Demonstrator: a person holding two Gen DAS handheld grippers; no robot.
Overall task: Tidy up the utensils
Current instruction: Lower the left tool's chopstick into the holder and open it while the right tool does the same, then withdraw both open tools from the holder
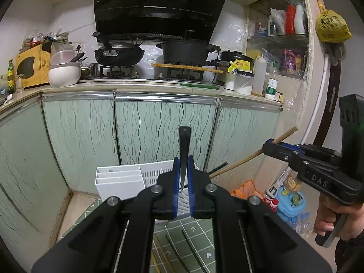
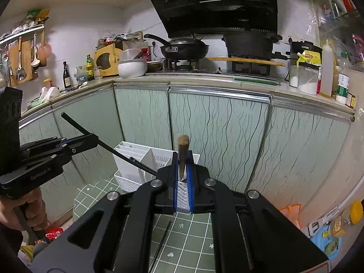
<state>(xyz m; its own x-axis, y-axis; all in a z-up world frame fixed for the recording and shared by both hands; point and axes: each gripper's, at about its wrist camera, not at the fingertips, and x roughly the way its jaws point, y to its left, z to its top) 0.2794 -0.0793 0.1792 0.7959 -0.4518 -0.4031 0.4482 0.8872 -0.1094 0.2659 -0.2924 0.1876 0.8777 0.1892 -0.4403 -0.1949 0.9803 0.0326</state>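
— How are the jaws set?
— A black chopstick (image 1: 184, 145) is pinched in the left gripper (image 1: 183, 177), a wooden chopstick (image 2: 182, 152) in the right gripper (image 2: 183, 175).
— And the holder?
— The white utensil holder (image 1: 118, 179) is seen on the green-clothed desk (image 1: 198, 232), just beyond both.

The black chopstick (image 1: 184, 150) vanishes between the left gripper's (image 1: 183, 179) blue pads, its lower end hidden. The wooden chopstick (image 2: 182, 157) likewise disappears inside the right gripper (image 2: 183, 177). The white utensil holder (image 1: 118, 182) is half covered by gripper bodies (its front cannot be seen). Chopsticks on the green tablecloth (image 1: 195, 232) run off the bottom edge.
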